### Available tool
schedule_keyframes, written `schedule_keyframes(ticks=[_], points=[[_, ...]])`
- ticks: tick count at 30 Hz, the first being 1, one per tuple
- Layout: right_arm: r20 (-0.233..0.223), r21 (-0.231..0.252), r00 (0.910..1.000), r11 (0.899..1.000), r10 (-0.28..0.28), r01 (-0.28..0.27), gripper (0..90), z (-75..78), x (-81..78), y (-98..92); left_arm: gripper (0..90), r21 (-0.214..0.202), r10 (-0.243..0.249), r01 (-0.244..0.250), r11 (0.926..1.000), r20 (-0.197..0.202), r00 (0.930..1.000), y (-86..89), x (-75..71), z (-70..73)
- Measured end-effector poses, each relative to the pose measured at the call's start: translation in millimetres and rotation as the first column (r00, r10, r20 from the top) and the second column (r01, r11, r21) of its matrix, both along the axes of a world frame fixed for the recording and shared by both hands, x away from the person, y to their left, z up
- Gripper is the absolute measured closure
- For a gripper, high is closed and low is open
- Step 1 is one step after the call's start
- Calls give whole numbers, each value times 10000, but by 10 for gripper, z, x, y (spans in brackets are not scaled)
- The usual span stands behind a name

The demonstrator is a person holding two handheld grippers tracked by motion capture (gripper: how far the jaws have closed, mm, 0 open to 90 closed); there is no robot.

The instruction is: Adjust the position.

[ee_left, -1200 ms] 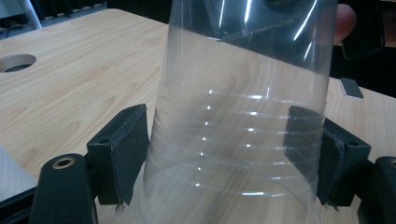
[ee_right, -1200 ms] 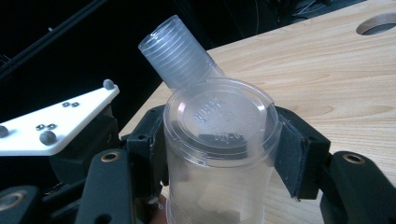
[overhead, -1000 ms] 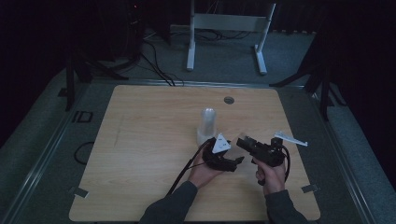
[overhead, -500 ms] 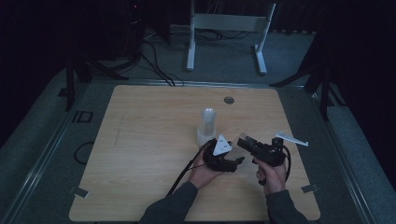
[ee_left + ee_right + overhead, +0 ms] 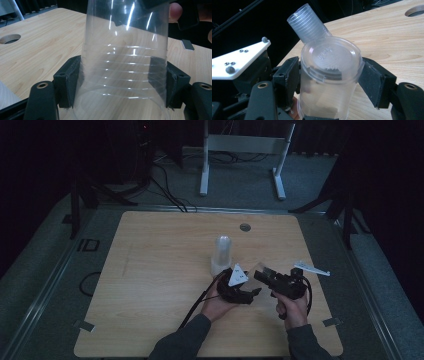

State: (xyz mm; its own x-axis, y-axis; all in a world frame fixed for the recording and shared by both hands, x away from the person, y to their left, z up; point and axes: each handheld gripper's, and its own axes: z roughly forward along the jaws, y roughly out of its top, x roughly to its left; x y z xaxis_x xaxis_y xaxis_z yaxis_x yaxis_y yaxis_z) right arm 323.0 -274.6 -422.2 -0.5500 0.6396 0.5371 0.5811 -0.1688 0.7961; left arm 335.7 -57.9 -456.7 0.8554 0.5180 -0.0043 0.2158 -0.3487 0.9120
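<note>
1. Left gripper [image 5: 122,81]: my jaws have just been closing and now stand partly shut on the clear cup [image 5: 125,50]. Both pads press its ribbed wall near the wide mouth end. I judge this is a side clamp chosen so that the thin plastic is carried without being crushed; the wall shows no buckling.

2. Right gripper [image 5: 329,77]: my jaws have just been opening and stand about half apart, with the same cup's base end between them. The pads lie close alongside the wall, but I see no squeeze. I read this as a release, with the cup passing over to the left tool.

3. Location of the cup [image 5: 256,270]: it is off the table [image 5: 150,270], lying roughly level between my two grippers at the near right part of the board.

4. Stack of cups [image 5: 221,254]: it stands upside down on the table, just beyond my left gripper [image 5: 246,291]. In the right gripper view the stack [image 5: 308,23] rises behind the held cup, apart from it. The single cup appears already separated.

5. Risk, as a judgement: with one tool gripping near the mouth, the cup could tilt or slip.
</note>
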Motion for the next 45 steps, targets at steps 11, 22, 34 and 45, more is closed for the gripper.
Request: schedule_keyframes(ticks=[11, 22, 34, 45], points=[[143, -178, 9995, 9994, 285, -282, 331, 0, -49, -11, 286, 137, 107, -107, 9998, 16, 9999, 59, 30, 32], [96, -282, 9995, 9992, 300, -297, 341, -26, -86, -67, 287, 218, 136, -138, 9997, 78, 9999, 121, 44, 66], [51, -420, 9999, 9991, 91, -89, 351, -40, -96, -146, 287, 319, -33, 33, 9995, 6, 10000, 172, 50, 118], [100, -927, 9999, 9957, -20, 29, 361, -32, -101, -156, 287, 503, -160, 156, 9986, 73, 9998, 208, 61, 186]])
